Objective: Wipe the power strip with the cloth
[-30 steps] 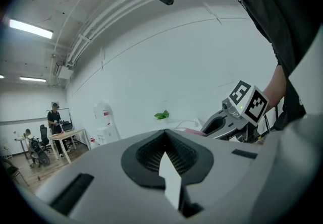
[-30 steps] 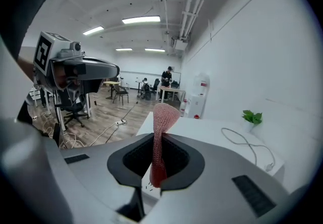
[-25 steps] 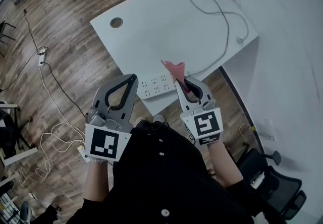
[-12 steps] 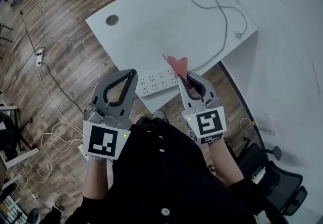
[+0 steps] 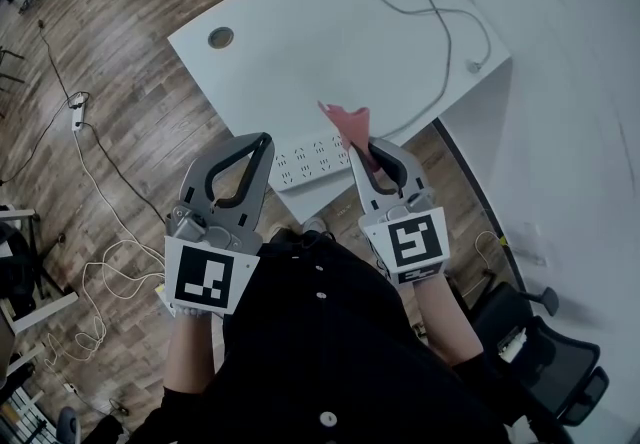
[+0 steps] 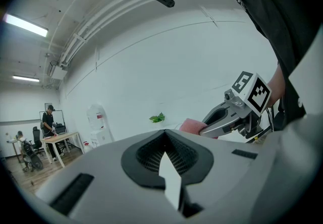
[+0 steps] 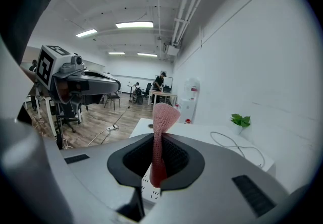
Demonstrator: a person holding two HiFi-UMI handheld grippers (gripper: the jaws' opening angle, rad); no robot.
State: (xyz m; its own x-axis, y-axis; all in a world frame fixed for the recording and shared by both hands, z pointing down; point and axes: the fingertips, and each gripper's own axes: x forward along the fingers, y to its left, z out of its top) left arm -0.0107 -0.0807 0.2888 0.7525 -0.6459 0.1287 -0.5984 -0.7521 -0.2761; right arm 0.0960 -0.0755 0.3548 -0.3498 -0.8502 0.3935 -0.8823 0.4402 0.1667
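Power strip (image 5: pixel 312 160) lies at the near edge of the white desk (image 5: pixel 330 42), just ahead of both grippers, which are held side by side and point forward. The right gripper (image 5: pixel 365 150) is clamped on the pink cloth (image 5: pixel 348 122), whose free end stands up past the jaw tips near the strip's right end. The left gripper (image 5: pixel 262 144) has its jaws pressed together on nothing. The head view shows the whole strip. The right gripper view catches only a few sockets under the cloth, and the left gripper view shows the cloth from the side.
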